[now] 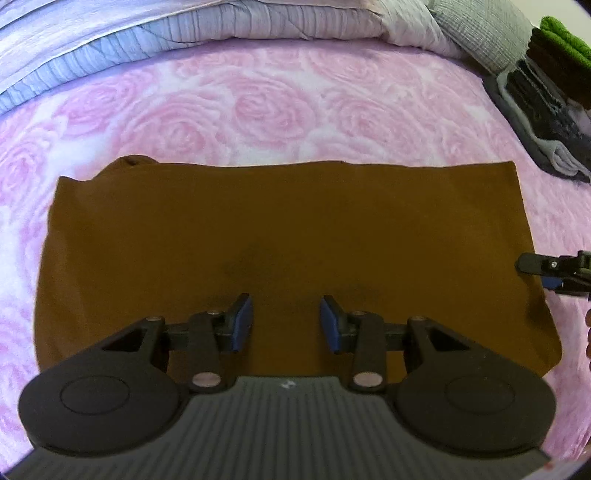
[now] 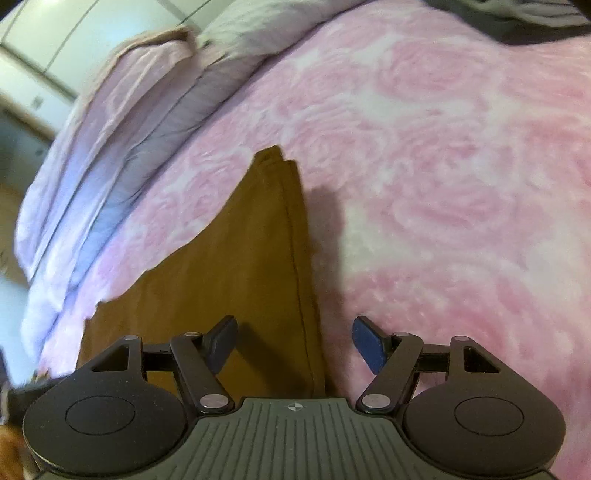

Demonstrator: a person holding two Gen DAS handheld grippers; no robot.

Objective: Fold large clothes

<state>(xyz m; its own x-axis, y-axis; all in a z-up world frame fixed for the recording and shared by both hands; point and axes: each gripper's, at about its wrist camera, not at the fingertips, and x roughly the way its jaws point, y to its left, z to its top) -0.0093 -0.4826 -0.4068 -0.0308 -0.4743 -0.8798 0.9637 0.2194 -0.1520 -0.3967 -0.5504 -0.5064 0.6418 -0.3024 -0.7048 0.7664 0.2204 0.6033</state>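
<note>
A brown garment (image 1: 280, 236) lies folded into a wide flat rectangle on the pink rose-patterned bedspread (image 1: 258, 107). My left gripper (image 1: 286, 323) hovers open over its near middle, nothing between the blue pads. The right gripper (image 1: 546, 271) shows at the right edge of the left wrist view, beside the garment's right side. In the right wrist view the right gripper (image 2: 293, 343) is open, straddling the stitched right edge of the brown garment (image 2: 236, 266), one finger over the cloth and the other over the bedspread (image 2: 443, 184).
A rumpled lilac and grey quilt (image 1: 184, 33) runs along the far side of the bed. A stack of folded dark and green clothes (image 1: 550, 74) sits at the far right. A white cupboard (image 2: 55, 44) stands beyond the bed.
</note>
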